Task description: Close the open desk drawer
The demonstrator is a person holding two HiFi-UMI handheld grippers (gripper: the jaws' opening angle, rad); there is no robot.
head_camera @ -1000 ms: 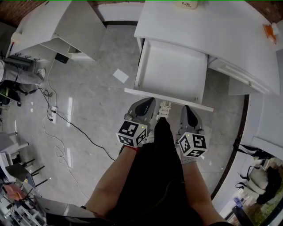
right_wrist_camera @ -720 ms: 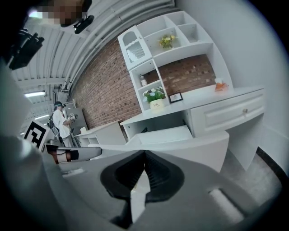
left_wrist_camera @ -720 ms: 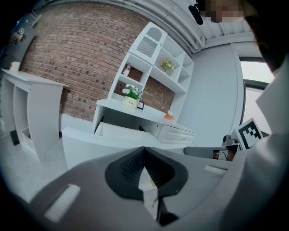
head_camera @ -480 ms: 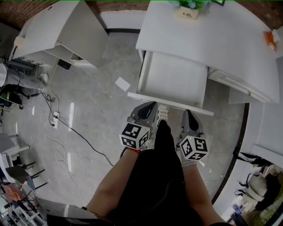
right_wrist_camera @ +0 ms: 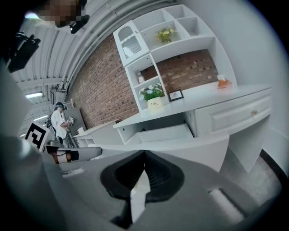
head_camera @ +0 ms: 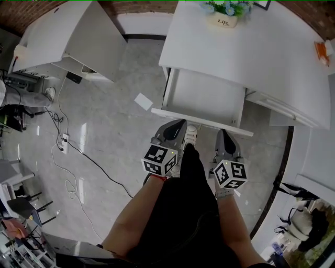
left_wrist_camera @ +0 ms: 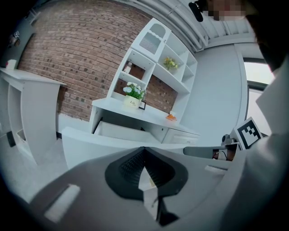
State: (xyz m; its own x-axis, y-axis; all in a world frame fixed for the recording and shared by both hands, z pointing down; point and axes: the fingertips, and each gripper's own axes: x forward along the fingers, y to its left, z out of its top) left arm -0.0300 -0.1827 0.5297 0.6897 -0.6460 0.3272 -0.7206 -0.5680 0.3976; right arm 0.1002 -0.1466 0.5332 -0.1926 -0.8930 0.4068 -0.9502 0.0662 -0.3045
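The white drawer (head_camera: pixel 208 98) stands partly out of the white desk (head_camera: pixel 246 47), and it holds nothing. Its front panel (head_camera: pixel 201 121) faces me. My left gripper (head_camera: pixel 178 124) is shut, with its tips against the left half of the panel. At the right half my right gripper (head_camera: pixel 222 133) is shut too, tips on the panel. In the left gripper view the closed jaws (left_wrist_camera: pixel 144 149) meet right at the drawer front (left_wrist_camera: pixel 86 146). The right gripper view shows the same, jaws (right_wrist_camera: pixel 144 153) closed against the drawer front (right_wrist_camera: pixel 198 151).
A flower pot (head_camera: pixel 224 15) and an orange object (head_camera: pixel 320 51) sit on the desk. Another white desk (head_camera: pixel 73 34) stands at the left. A paper sheet (head_camera: pixel 142 101) and cables (head_camera: pixel 65 144) lie on the floor. My black-clad leg and shoe (head_camera: pixel 191 135) are between the grippers.
The drawer has slid further into the desk, with less of its inside showing. Both grippers have moved forward with its front panel and stayed shut.
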